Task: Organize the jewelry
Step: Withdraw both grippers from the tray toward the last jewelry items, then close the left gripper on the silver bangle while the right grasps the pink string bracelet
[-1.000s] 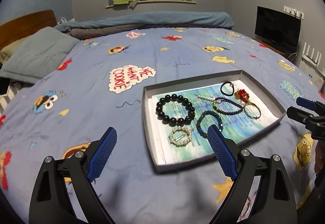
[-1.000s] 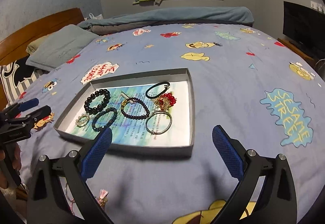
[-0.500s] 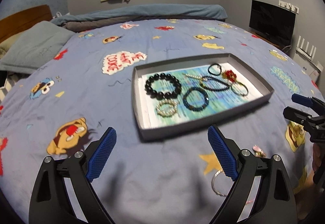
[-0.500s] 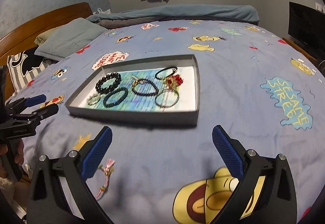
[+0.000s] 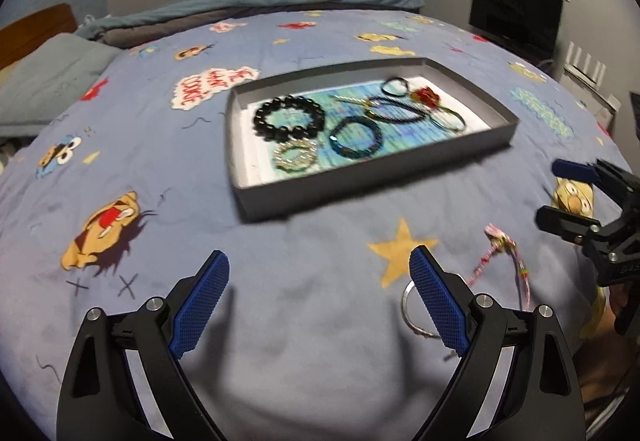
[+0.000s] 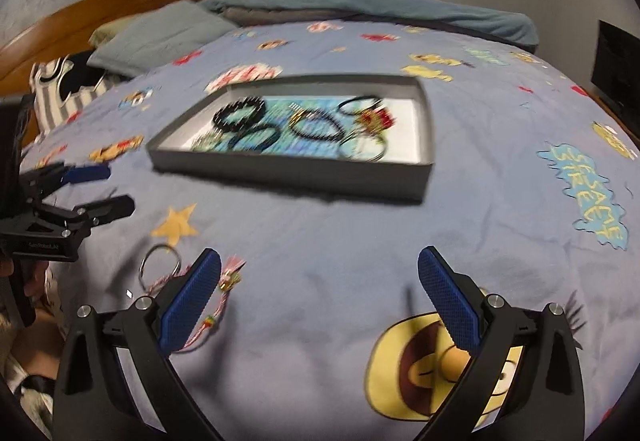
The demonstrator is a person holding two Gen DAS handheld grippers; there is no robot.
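A grey shallow tray [image 5: 360, 185] [image 6: 288, 173] lies on the bed and holds several bracelets: a black bead one [image 5: 289, 120], a dark blue one [image 5: 355, 139], a pearl ring [image 5: 295, 157], a red charm [image 5: 427, 96]. Outside the tray, on the bedspread, lie a silver bangle [image 5: 408, 311] [image 6: 159, 264] and a pink woven cord bracelet [image 5: 500, 245] [image 6: 224, 281]. My left gripper [image 5: 320, 297] hovers open just left of the bangle. My right gripper [image 6: 320, 293] is open too, its left finger over the pink cord. Neither holds anything.
A blue cartoon-print bedspread [image 5: 200, 233] covers the bed. A grey pillow [image 5: 44, 81] and wooden headboard [image 6: 100, 13] are at the left, a rolled blanket [image 5: 260, 7] at the far edge, a dark screen [image 5: 514, 17] to the right.
Both grippers have pulled back from the tray toward the near edge of the bed. The bangle and pink cord have come into view near their fingers.
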